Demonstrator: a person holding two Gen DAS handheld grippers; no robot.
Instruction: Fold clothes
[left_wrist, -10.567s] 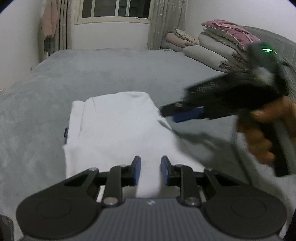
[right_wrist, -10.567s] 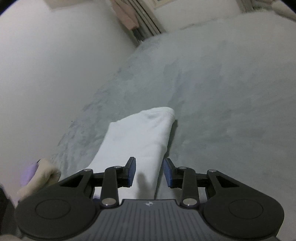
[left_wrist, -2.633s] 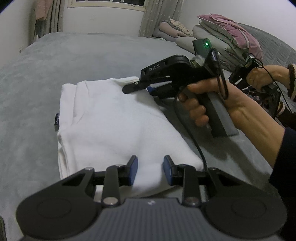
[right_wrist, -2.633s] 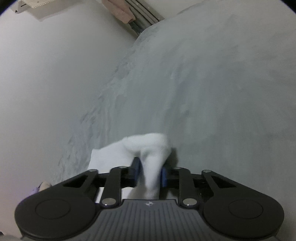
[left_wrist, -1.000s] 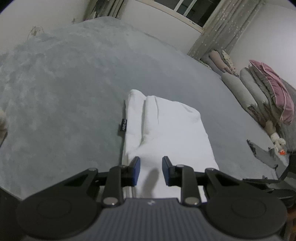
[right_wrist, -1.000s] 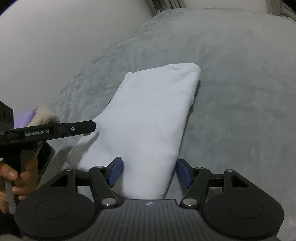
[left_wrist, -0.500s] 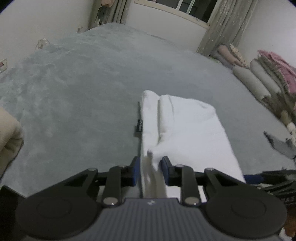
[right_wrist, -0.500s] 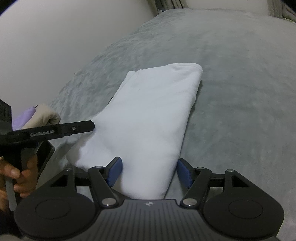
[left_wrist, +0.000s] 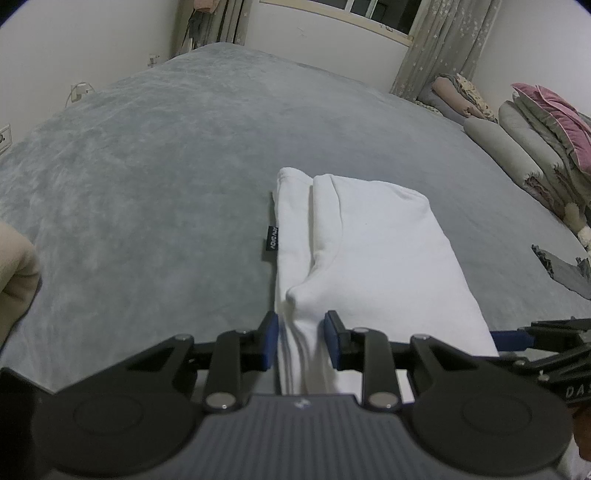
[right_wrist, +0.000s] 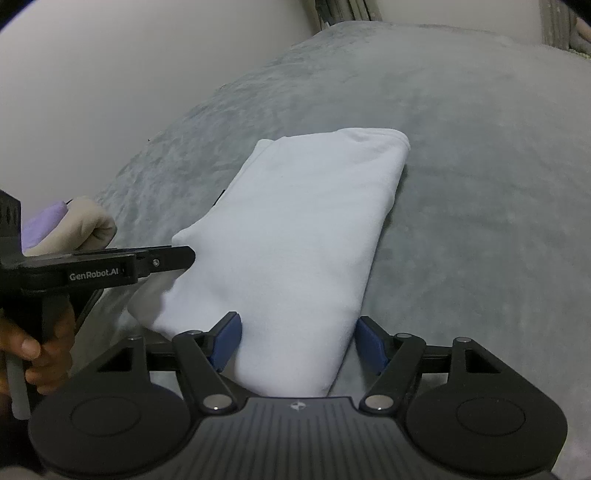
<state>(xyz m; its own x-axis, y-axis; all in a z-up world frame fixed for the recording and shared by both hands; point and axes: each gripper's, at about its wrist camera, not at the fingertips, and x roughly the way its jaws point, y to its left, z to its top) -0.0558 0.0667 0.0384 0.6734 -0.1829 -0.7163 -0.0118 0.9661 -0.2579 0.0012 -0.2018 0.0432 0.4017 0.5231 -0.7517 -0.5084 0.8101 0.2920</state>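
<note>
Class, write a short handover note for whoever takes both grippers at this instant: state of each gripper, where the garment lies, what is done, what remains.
Left gripper: closed on a bunched near-left edge of the white garment.
Right gripper: open, jaws just widening, straddling the garment's near end, not pressing it.
Garment: folded into a long rectangle on the grey bed cover.
Done: lengthwise folds.
Left: probably grip the right side too and fold the near end over.

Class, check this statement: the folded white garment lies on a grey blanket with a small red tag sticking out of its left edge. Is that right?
Not quite. The tag is black, not red, as the left wrist view shows. The rest stands: the folded white garment lies on the grey blanket, and the tag sticks out of its left edge.
</note>
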